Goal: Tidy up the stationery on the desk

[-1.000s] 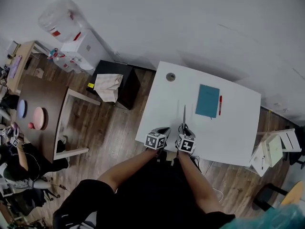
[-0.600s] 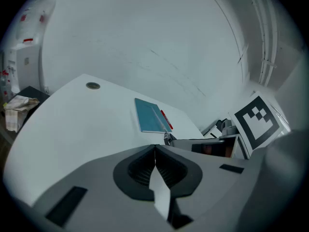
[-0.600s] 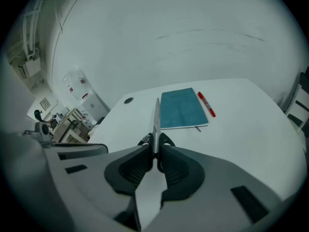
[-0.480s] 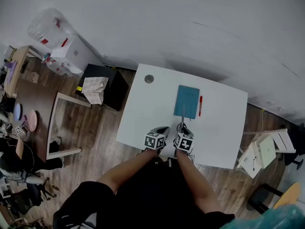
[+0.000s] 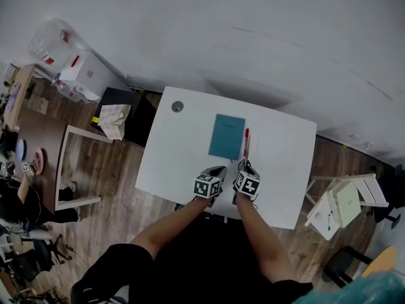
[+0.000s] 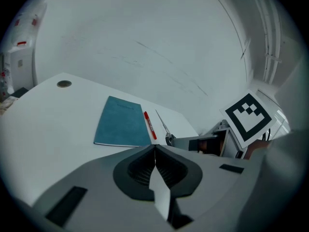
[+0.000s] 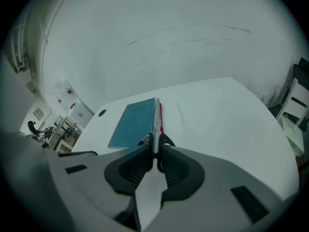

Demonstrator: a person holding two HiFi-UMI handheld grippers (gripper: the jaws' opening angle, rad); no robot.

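Scissors (image 7: pixel 155 122): closed, and clamped by the handle end between my right fingers (image 7: pixel 130 170). The blades point forward, away from me, out over the surface (image 5: pixel 278 163). The right fingers stand narrow, their pads pressed on the scissors, with a bit of black handle showing just past them. I judge that so far back a grip leaves the whole blade free, so the tip can be lined up with the other items.

My left fingers (image 6: pixel 135 168) are closed on nothing and meet edge to edge. They hang just beside the right ones near the front edge, probably as a spare.

Notebook (image 5: pixel 226 137): teal, lying flat near the middle of the surface, ahead of both pairs of fingers.

Pen (image 5: pixel 246 135): red, lying just beside the notebook's right edge and parallel to it.

In the right gripper view the blade runs along the line between notebook and pen; whether it touches either I cannot tell. The neat pair suggests the scissors belong alongside them.

Grommet (image 5: pixel 177 106): round, near the far left corner, well apart from the stationery.
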